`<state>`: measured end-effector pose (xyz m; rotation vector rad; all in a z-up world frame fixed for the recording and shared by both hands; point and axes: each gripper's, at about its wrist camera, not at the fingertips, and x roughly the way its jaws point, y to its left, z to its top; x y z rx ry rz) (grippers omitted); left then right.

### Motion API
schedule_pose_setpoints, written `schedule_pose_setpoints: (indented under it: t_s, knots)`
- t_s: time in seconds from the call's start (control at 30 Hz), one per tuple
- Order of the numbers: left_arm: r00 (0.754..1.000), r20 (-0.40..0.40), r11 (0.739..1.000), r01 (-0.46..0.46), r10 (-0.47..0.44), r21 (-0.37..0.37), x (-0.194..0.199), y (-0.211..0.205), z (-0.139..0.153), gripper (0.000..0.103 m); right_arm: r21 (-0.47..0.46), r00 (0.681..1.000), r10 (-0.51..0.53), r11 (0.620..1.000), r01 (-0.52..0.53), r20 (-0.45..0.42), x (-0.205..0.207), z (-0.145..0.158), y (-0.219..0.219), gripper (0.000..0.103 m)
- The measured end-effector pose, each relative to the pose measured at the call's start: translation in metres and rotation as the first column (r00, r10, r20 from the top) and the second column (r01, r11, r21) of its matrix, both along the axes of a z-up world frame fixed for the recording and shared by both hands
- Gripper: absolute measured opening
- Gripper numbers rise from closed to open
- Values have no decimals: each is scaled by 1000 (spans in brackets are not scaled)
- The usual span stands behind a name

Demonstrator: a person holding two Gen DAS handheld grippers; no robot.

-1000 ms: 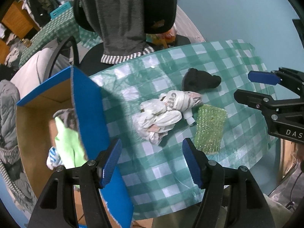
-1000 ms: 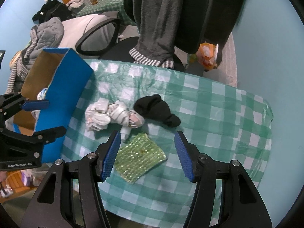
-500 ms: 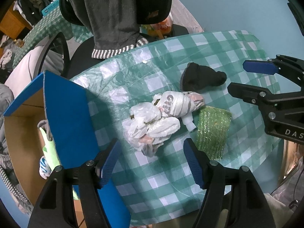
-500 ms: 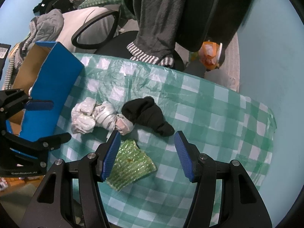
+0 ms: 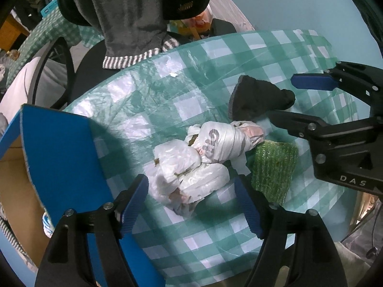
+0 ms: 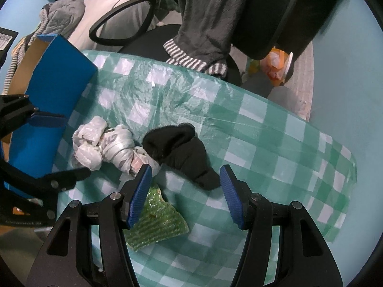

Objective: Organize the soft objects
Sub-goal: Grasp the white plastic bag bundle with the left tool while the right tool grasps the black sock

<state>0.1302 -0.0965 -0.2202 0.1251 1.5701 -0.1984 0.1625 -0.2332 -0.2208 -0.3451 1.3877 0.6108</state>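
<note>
A wad of white plastic bags point(image 5: 201, 157) lies on the green checked tablecloth point(image 5: 143, 110), with a black sock point(image 5: 258, 98) behind it and a green bubble-wrap piece point(image 5: 273, 167) to its right. My left gripper point(image 5: 191, 203) is open, just in front of the white wad. My right gripper point(image 6: 184, 191) is open, its fingers either side of the black sock's point(image 6: 179, 150) near end, above the green piece point(image 6: 155, 224). The white wad shows in the right wrist view point(image 6: 105, 143) too.
A blue cardboard box point(image 5: 55, 148) with soft items inside stands at the table's left edge; it also shows in the right wrist view point(image 6: 50, 91). An office chair with a grey garment point(image 6: 210, 24) draped on it stands behind the table. A light blue wall lies to the right.
Both grippers have moved forward and lower over the table. The left has closed in on the white wad, the right on the black sock. Both stay open.
</note>
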Motion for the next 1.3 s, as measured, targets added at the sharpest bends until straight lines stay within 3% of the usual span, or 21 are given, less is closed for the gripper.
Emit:
schedule_pose_setpoints:
  t_s: [0.67,0.77,1.13,1.3]
  knots:
    - [998,-66,998,14,-10,57,6,-6,-37,76,-6,999,9,1000,-9,-51,7,-31,12,60]
    - [997,-71,999,15,-11,52,6,-8,-40,76,3,998,4,1000,-4,-66,7,-34,12,47]
    - [996,-67,998,56,-53,35,-1,-11,-36,35,29,998,-53,998,55,-42,6,-27,2,40]
    - [996,-66,998,56,-54,36,-5,-11,-32,27,40,996,-83,996,84,-34,6,-19,-1,40]
